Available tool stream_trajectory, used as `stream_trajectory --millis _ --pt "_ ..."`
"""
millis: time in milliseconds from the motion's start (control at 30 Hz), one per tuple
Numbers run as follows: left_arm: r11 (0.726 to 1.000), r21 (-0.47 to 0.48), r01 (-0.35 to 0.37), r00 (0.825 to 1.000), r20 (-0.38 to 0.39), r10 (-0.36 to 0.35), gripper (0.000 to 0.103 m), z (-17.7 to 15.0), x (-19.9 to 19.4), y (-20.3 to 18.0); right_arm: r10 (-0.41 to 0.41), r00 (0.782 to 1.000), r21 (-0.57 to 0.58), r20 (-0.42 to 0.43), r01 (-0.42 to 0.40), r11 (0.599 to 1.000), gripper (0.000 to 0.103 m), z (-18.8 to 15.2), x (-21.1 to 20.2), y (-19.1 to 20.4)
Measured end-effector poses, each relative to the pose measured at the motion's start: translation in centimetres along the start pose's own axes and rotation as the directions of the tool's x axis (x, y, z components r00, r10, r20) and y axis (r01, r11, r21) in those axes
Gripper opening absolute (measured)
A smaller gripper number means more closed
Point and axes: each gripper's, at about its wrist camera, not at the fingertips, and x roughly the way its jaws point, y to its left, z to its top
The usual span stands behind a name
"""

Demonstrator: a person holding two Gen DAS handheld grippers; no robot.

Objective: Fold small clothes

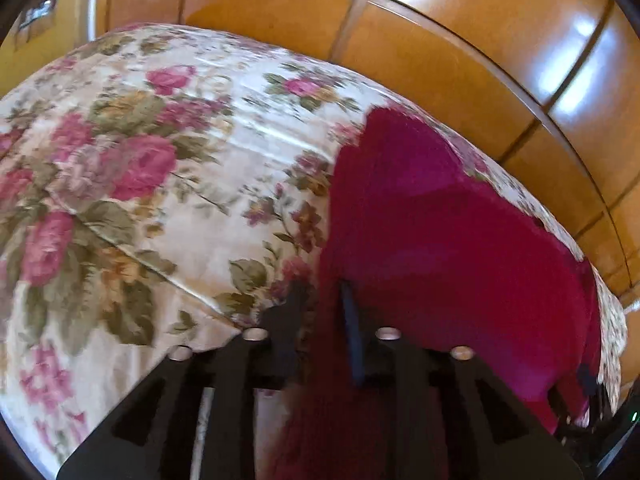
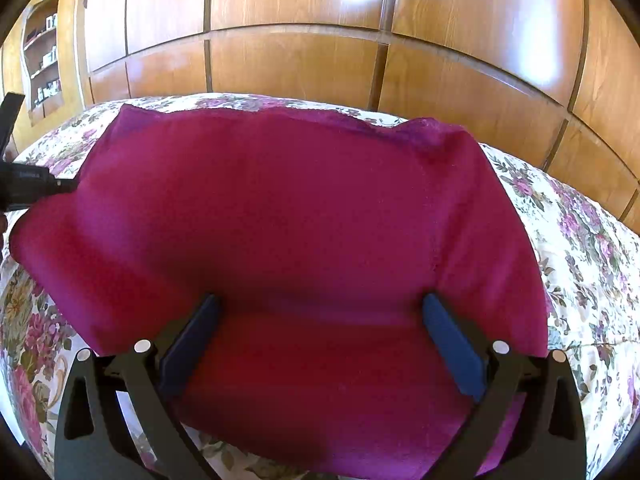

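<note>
Wood-panelled wardrobe behind bed. Left claw (image 1: 320,304), nearly closed, pinches the magenta garment's (image 2: 304,216) side edge, likely for folding; right claw (image 2: 320,320) gapes released above the garment, spread on the floral bedspread (image 1: 160,168).

The magenta garment (image 2: 304,216) looked like soft, matt knit cloth; the floral bedspread (image 1: 132,184) faintly satiny; the wardrobe panels (image 2: 296,68) glossy wood.
</note>
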Motion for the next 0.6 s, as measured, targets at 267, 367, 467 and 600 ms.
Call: stream_trajectory --millis 267,367,467,600 --pt "0.975 0.192 -0.115 0.975 0.209 0.074 0.03 -2.1 -6.3 -4.5 0.098 0.995 0.083 -0.009 -0.097 0.992 0.1 2.3 -2.3 -1.7" --pt "0.949 0.286 -0.133 0.974 0.213 0.073 0.038 -3.4 -5.5 -6.8 0.118 0.993 0.15 0.028 -0.12 0.981 0.1 4.8 -2.9 -3.4" --pt "0.942 0.313 -0.122 0.985 0.153 0.077 0.038 -4.2 -3.6 -7.7 0.141 0.99 0.194 0.003 -0.139 0.971 0.1 7.4 -0.8 -5.0" --pt "0.934 0.325 -0.147 0.985 0.131 0.109 0.038 -5.0 -2.0 -8.1 0.069 0.985 0.243 -0.158 -0.029 0.97 0.1 8.9 5.0 -8.0"
